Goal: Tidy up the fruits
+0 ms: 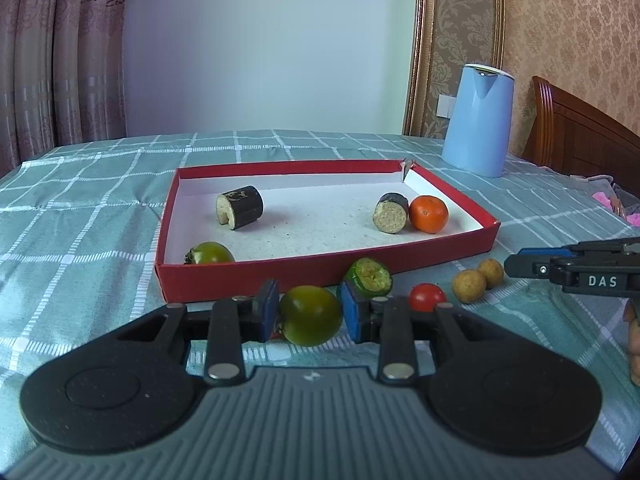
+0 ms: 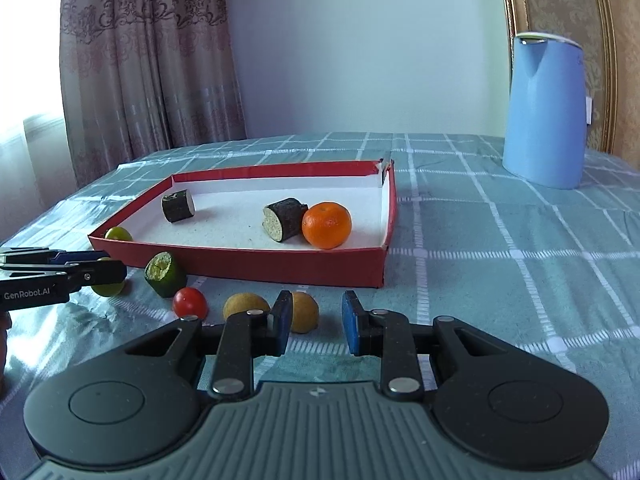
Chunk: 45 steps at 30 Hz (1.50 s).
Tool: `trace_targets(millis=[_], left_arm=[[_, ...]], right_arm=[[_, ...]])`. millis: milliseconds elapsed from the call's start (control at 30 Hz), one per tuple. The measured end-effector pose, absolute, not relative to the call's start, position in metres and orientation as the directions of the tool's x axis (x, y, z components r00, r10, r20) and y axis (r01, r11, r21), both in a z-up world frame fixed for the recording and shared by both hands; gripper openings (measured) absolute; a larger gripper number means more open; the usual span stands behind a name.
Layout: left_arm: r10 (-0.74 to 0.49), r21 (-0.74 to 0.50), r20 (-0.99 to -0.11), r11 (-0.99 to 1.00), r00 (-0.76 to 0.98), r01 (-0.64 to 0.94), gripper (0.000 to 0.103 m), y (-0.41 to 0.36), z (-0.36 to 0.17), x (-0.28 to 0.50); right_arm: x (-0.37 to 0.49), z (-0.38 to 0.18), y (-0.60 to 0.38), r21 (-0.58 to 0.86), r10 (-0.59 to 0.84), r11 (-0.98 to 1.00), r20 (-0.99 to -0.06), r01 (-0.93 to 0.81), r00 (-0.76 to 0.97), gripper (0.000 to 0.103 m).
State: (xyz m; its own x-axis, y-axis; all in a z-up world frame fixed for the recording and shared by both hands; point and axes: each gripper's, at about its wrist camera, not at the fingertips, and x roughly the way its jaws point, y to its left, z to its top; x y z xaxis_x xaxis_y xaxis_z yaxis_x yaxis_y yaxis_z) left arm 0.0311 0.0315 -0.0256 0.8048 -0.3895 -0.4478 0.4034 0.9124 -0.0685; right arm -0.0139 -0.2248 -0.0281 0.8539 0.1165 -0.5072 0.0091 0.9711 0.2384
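Observation:
A red box lid [image 1: 320, 272] [image 2: 256, 266] with a white inside holds two dark sugarcane pieces [image 1: 240, 208] [image 1: 391, 213], an orange [image 1: 429, 213] [image 2: 327, 225] and a green fruit [image 1: 210, 253]. My left gripper [image 1: 309, 312] is shut on a second green fruit [image 1: 310, 315] in front of the box, just above the cloth. Beside it lie a green cut piece [image 1: 370, 278] [image 2: 165, 274], a cherry tomato [image 1: 427, 297] [image 2: 190, 303] and two brown longans [image 1: 469, 286] [image 2: 245, 306]. My right gripper [image 2: 316, 320] is open and empty, with the right-hand longan [image 2: 305, 312] just beyond its left pad.
A blue kettle [image 1: 478, 120] [image 2: 544, 112] stands at the back right on the green checked tablecloth [image 2: 500, 264]. Curtains hang at the left. A wooden headboard [image 1: 580, 132] is at the far right.

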Motion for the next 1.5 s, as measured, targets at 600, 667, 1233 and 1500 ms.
trace_targets(millis=[600, 667, 1233, 1500], left_arm=[[-0.408, -0.084, -0.447, 0.905, 0.796, 0.417, 0.031, 0.033, -0.026, 0.031], [-0.412, -0.086, -0.448, 0.903, 0.793, 0.421, 0.031, 0.032, -0.025, 0.031], [-0.387, 0.018, -0.413, 0.901, 0.824, 0.433, 0.031, 0.014, -0.014, 0.024], [-0.359, 0.012, -0.408, 0.917, 0.84, 0.398, 0.031, 0.006, 0.001, 0.063]], right_arm=[[0.008, -0.034, -0.215, 0.226, 0.172, 0.973, -0.577, -0.047, 0.798, 0.027], [0.013, -0.034, -0.21, 0.205, 0.162, 0.978, -0.581, -0.049, 0.798, 0.027], [0.017, -0.006, -0.198, 0.054, 0.048, 0.998, -0.501, -0.024, 0.864, 0.024], [0.059, 0.009, -0.181, 0.011, 0.049, 0.999, -0.489, -0.05, 0.871, 0.024]])
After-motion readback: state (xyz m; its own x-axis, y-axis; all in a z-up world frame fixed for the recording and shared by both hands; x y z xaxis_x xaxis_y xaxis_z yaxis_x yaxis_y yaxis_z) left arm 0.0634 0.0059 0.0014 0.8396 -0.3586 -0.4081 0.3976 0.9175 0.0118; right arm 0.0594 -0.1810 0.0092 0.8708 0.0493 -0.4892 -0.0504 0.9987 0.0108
